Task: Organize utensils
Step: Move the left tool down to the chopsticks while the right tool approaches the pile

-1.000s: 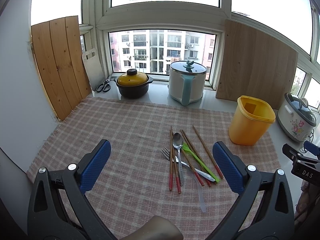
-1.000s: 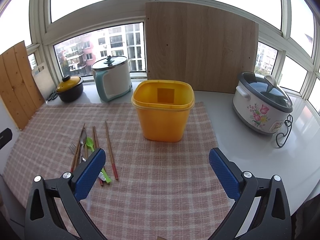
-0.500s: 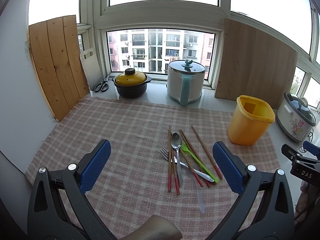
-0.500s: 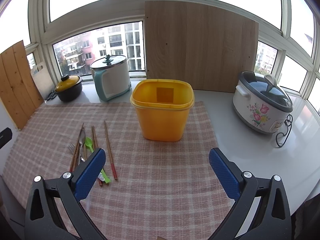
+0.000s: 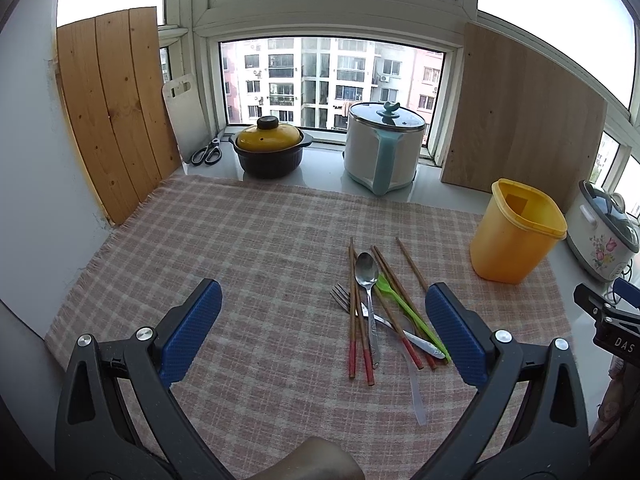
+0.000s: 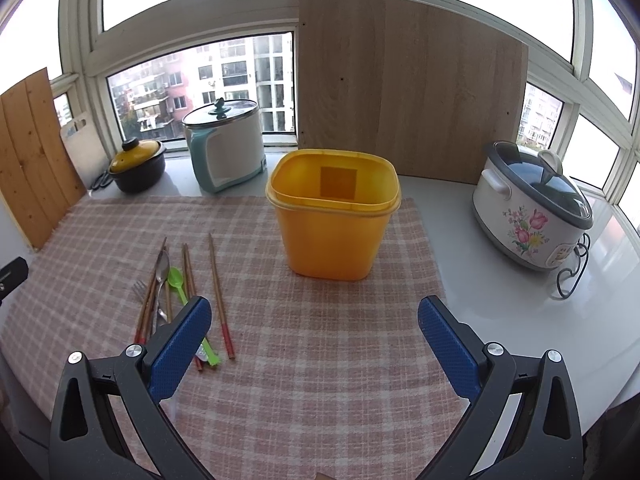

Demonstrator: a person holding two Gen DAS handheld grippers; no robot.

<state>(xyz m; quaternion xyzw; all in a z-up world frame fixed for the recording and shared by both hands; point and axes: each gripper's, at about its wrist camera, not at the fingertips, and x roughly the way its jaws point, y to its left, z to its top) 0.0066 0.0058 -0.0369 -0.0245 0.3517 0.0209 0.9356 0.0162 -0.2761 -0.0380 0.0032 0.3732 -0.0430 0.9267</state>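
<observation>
Both claws spread, empty: left gripper [image 5: 322, 322], right gripper [image 6: 314, 330]. Utensil pile [image 5: 380, 304] lies crossed mid-cloth [image 5: 240, 240]; yellow bin [image 6: 334, 216] stands at the cloth's far right edge. Risk: overlapping chopsticks [image 5: 362, 308] may drag neighbours or slip when pinched.

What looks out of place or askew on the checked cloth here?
The utensils lie in a loose, crossed pile: chopsticks splayed at angles over a fork, with a metal spoon and green plastic spoon among them. The yellow bin beside them stands upright and looks empty. Nothing looks spilled or damaged.
</observation>
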